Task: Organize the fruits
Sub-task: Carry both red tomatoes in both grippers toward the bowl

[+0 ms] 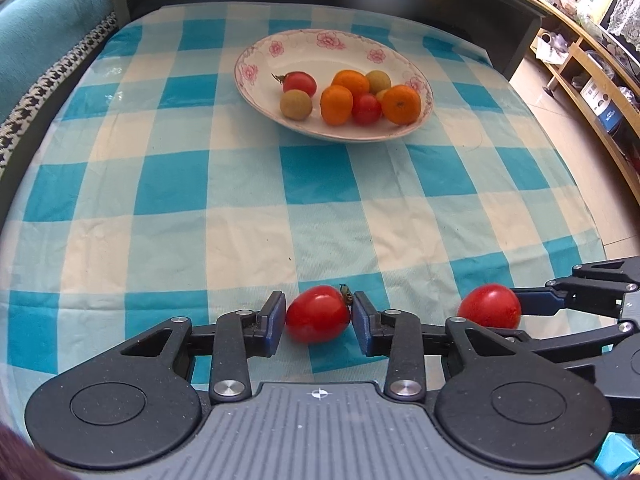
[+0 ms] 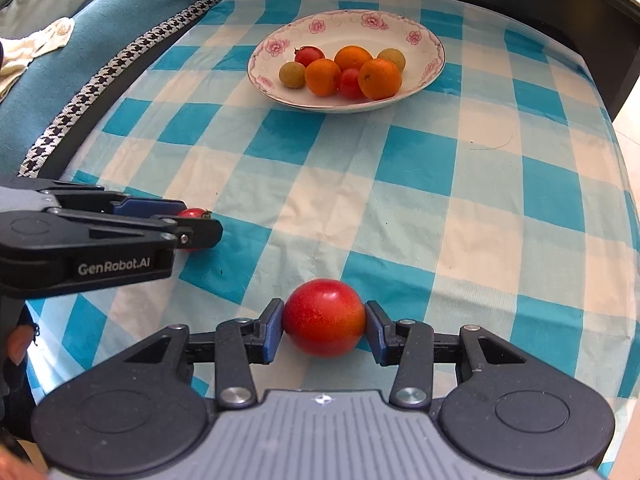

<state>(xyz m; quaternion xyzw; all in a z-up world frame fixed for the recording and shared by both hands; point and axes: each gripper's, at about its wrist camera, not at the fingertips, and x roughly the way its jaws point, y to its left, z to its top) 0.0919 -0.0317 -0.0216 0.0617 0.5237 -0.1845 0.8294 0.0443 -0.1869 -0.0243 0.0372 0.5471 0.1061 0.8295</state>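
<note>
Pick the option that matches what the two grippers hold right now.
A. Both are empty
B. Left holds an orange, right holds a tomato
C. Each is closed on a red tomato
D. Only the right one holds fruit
C: the left gripper pinches a stemmed red tomato and the right gripper pinches a rounder red tomato, both short of the plate.

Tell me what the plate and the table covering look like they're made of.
Plate: likely glazed ceramic or porcelain, glossy white with printed pink flowers on the rim. Table covering: woven checked cloth in blue and cream, apparently under a clear glossy sheet, judging by faint reflections.
</note>
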